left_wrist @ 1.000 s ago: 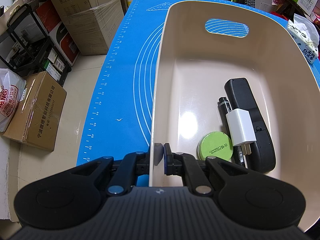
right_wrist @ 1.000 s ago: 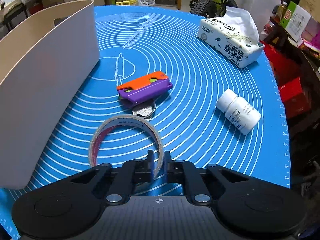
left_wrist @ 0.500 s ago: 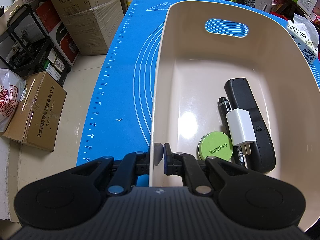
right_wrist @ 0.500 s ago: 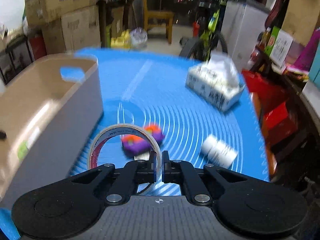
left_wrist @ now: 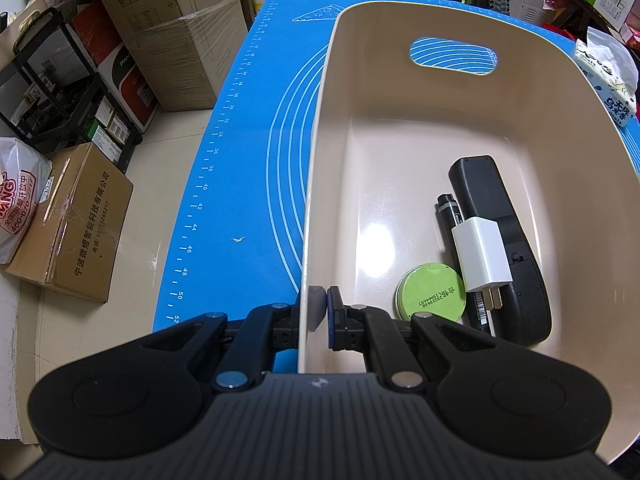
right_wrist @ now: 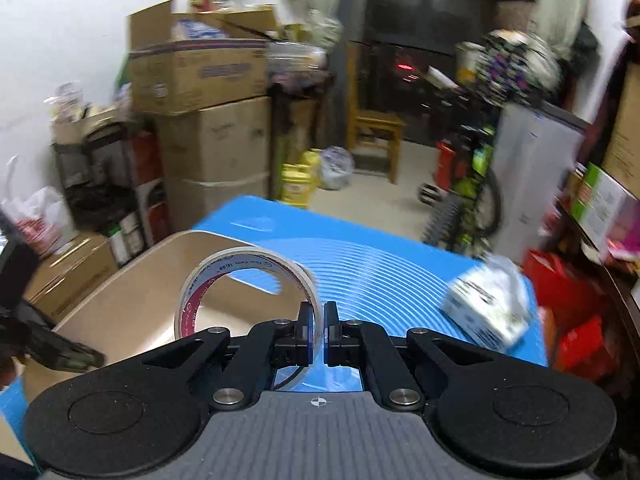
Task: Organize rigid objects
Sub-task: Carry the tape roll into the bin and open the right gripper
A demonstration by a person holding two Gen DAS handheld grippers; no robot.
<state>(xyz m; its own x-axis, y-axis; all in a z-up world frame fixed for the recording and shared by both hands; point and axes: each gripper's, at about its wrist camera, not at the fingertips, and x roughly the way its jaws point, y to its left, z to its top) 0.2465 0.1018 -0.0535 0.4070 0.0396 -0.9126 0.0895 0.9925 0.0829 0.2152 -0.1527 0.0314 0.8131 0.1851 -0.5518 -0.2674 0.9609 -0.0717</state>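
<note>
Above the beige bin [right_wrist: 132,312], tape roll [right_wrist: 244,292] pinched by its band in the right gripper [right_wrist: 319,332] for dropping inside, left gripper [left_wrist: 322,312] clamped on bin wall, steadying.

Your table is covered by a blue silicone mat [left_wrist: 248,184]. The beige bin [left_wrist: 320,152] sits on that mat, and the tissue pack [right_wrist: 486,310] lies right of the bin.

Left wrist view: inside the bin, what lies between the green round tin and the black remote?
In the left wrist view, a black marker lies between the green tin and the black remote, with a white charger plug resting across marker and remote.
</note>
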